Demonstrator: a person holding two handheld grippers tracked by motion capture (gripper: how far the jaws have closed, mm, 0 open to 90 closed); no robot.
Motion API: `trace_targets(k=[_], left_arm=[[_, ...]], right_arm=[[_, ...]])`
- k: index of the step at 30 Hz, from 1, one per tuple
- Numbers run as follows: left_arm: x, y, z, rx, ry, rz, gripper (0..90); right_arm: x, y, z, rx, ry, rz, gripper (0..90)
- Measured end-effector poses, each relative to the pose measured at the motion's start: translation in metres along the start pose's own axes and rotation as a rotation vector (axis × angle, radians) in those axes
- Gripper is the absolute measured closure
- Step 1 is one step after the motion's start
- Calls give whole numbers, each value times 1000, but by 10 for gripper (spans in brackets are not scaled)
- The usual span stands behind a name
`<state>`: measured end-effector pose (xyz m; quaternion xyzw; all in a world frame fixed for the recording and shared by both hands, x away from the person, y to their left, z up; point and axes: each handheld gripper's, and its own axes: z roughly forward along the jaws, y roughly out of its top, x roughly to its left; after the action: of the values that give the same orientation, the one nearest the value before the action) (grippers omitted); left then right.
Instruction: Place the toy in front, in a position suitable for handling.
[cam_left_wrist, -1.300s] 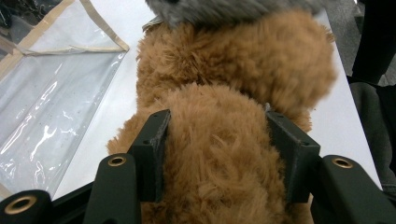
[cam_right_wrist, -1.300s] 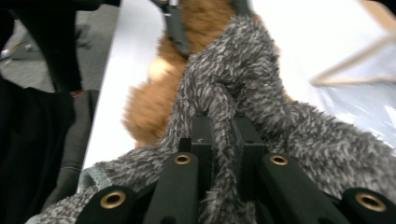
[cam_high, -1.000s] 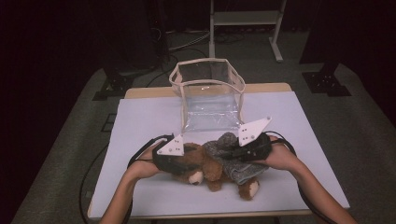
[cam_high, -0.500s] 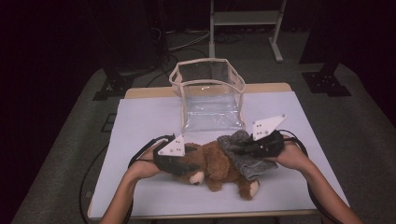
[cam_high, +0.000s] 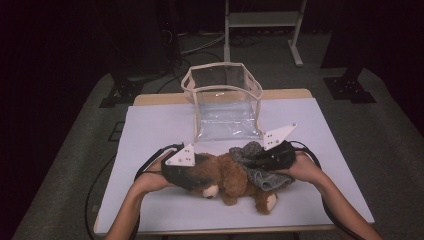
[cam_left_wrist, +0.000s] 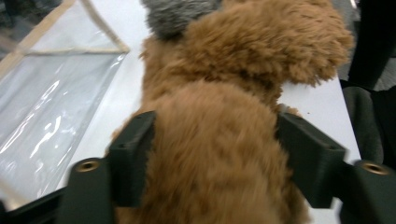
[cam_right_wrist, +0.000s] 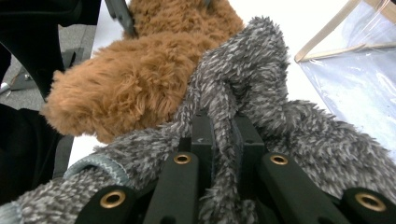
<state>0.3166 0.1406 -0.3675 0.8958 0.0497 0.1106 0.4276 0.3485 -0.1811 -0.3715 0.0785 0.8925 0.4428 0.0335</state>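
Brown plush dog (cam_high: 227, 177) lies on its side on the white-covered bench (cam_high: 150, 125), near the front edge, roughly mid-width. A grey fuzzy garment (cam_high: 255, 167) is draped over its rear half, toward the right side of the bench. Left gripper (cam_high: 192, 172) sits over the dog's head end; in the left gripper view the jaws straddle the brown fur (cam_left_wrist: 219, 154), one on each side, and have just been opening, fur between them and touching both inner faces but no real squeeze visible, so released around the dog. Right gripper (cam_high: 260, 160) is at the garment; in the right gripper view the jaws are clenched tight on a twisted fold of the grey fabric (cam_right_wrist: 222, 135), fold pinched right between them, dog's brown fur (cam_right_wrist: 135, 79) just beyond. Clear plastic bag with beige trim (cam_high: 225, 102) stands upright and open behind the dog, toward the back edge of the bench, mid-width, close to the toy but apart from it. Person's forearms come in from the front edge, one hand on each gripper, cables trailing off each side.
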Motion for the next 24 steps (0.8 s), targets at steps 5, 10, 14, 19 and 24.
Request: trace_targets(k=[5,10,14,19,24], left_arm=[[4,-18,-17,20,27,-92,186],[5,-27,-15,18,9,-103,296],[6,-31,-1,7,10,-81,404],[8,-23,10,13,8,-55,419],[10,-8,23,35,7,-13,418]], right_arm=[[4,-5,-3,7,-5,-1,810],[6,-9,-5,4,-4,5,810],[8,-12,-8,2,0,18,810],[9,-20,-15,-2,1,37,810],[11,-26,-24,13,-16,44,809]])
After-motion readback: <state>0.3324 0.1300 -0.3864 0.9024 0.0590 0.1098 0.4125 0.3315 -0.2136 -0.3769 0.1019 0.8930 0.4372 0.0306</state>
